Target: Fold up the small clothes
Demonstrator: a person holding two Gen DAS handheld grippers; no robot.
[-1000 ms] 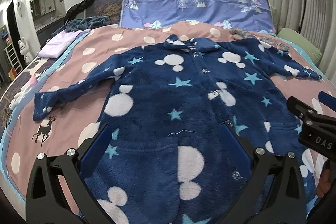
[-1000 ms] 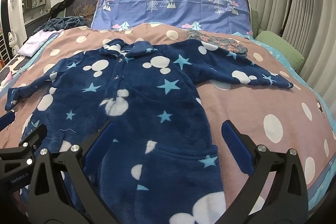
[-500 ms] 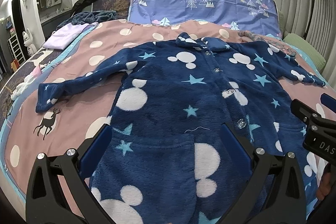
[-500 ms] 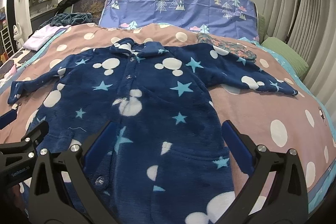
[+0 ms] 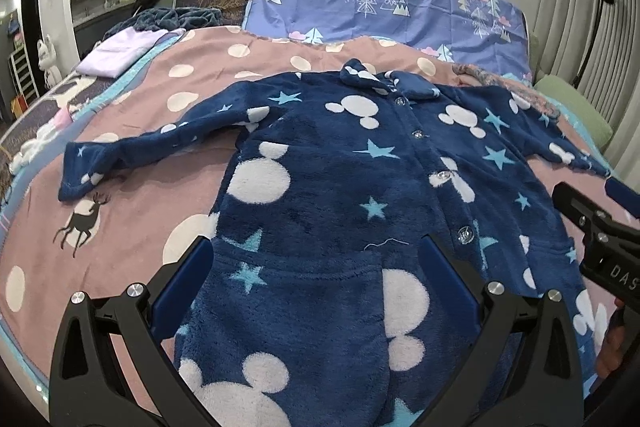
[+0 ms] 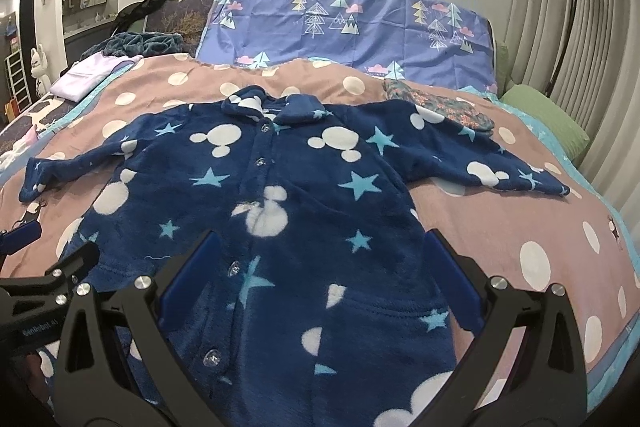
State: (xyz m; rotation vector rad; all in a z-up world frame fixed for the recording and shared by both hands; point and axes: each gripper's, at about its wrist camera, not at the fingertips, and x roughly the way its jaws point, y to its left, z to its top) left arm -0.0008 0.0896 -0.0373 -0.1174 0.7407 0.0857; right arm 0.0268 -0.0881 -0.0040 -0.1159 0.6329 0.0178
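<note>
Dark-blue fleece, the small garment (image 5: 340,195) lies flat and buttoned on the bed (image 5: 132,211), its long axis running from the collar far away to the hem just under both tools, sleeves spread to each side. The left tool (image 5: 316,283) and the right tool (image 6: 320,275) both hover wide open over the lower part and hold nothing. The left sleeve (image 5: 132,155) is nearer the left tool, and the floral cloth (image 6: 440,103) touches the right sleeve (image 6: 492,167).

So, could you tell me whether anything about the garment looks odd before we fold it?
A loose pale thread lies on the blue fleece jacket, above its pocket. Otherwise the jacket lies flat, buttoned, sleeves spread on the bedspread. Both grippers are open.
</note>
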